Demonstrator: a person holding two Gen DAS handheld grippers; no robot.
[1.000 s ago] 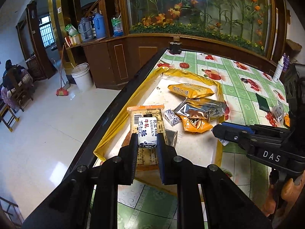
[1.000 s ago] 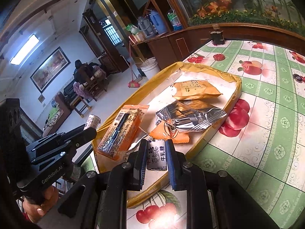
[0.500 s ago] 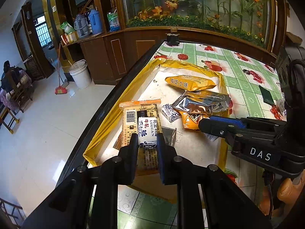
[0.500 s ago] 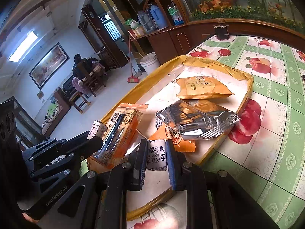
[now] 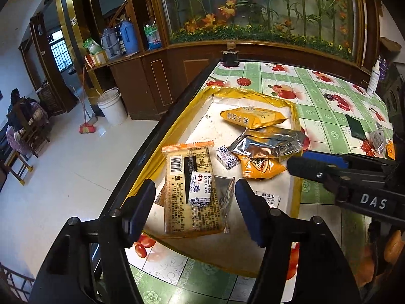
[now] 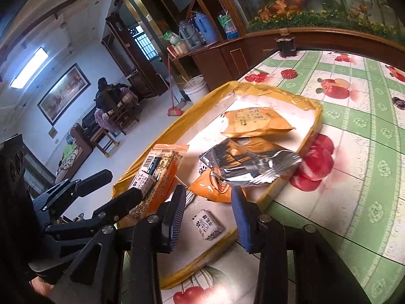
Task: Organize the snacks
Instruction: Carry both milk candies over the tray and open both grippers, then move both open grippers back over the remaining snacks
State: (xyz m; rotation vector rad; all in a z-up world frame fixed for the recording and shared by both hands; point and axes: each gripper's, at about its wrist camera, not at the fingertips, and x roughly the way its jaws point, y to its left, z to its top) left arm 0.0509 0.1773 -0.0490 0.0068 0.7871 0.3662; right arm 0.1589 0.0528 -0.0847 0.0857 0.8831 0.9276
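Once both grippers' jaws had just opened, 2 candies were released | left gripper [image 5: 195, 202] wide, candy [image 5: 199, 190] on orange packet [image 5: 191, 190] in tray [image 5: 293, 106] | right gripper [image 6: 206, 215] narrower, nothing gripped, candy [image 6: 208, 224] on tray floor | placements judged done.

Both tools are built of black struts joined by round silver screws. The left claw [image 5: 196, 204] is fitted with dark blue ribbed pads [image 5: 249, 209] on black fingers. The right claw [image 6: 206, 209] carries the same blue pads [image 6: 240, 217]. White lettering "DAS" is printed on the right tool's body in the left view.
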